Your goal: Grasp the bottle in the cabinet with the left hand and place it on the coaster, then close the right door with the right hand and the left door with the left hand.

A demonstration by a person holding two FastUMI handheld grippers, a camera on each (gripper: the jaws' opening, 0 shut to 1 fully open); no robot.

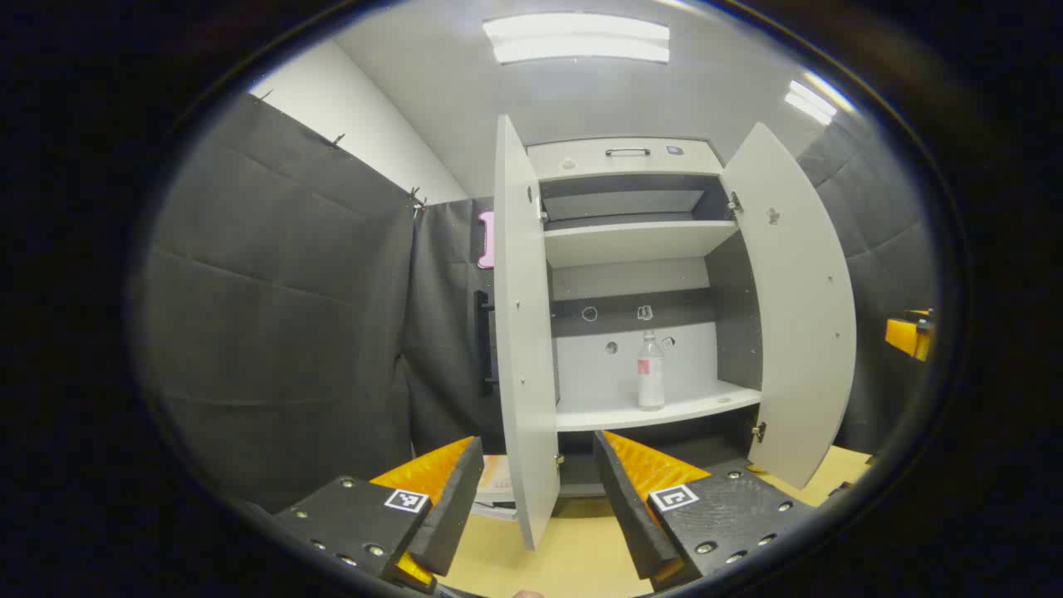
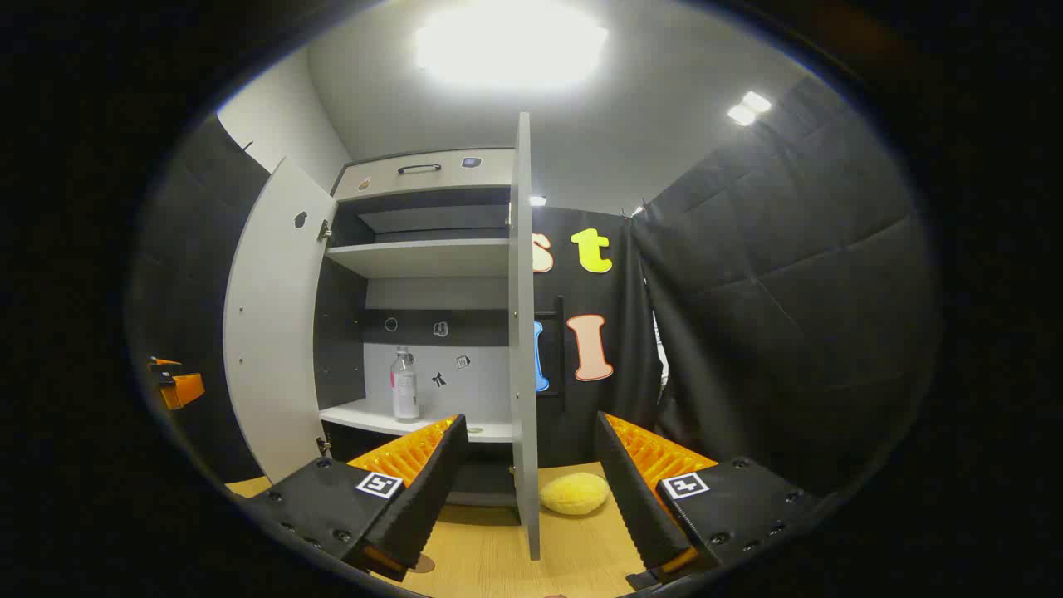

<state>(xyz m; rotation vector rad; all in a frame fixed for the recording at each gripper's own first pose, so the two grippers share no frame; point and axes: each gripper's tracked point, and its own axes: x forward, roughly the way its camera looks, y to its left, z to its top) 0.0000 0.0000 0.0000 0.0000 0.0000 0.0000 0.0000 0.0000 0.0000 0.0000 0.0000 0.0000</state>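
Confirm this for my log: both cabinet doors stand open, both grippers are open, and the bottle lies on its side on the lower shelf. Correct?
Not quite. The bottle stands upright on the lower shelf, as the left gripper view shows. Both cabinet doors and both grippers are open, as you said.

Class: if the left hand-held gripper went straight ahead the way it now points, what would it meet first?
Probably the edge of the open left door, which stands between the left hand-held gripper's open fingers; the bottle sits farther back, to the right. Depth is uncertain.

The bottle point(image 1: 650, 370) stands on the cabinet's lower shelf point(image 1: 664, 410) (upright), between both open doors.
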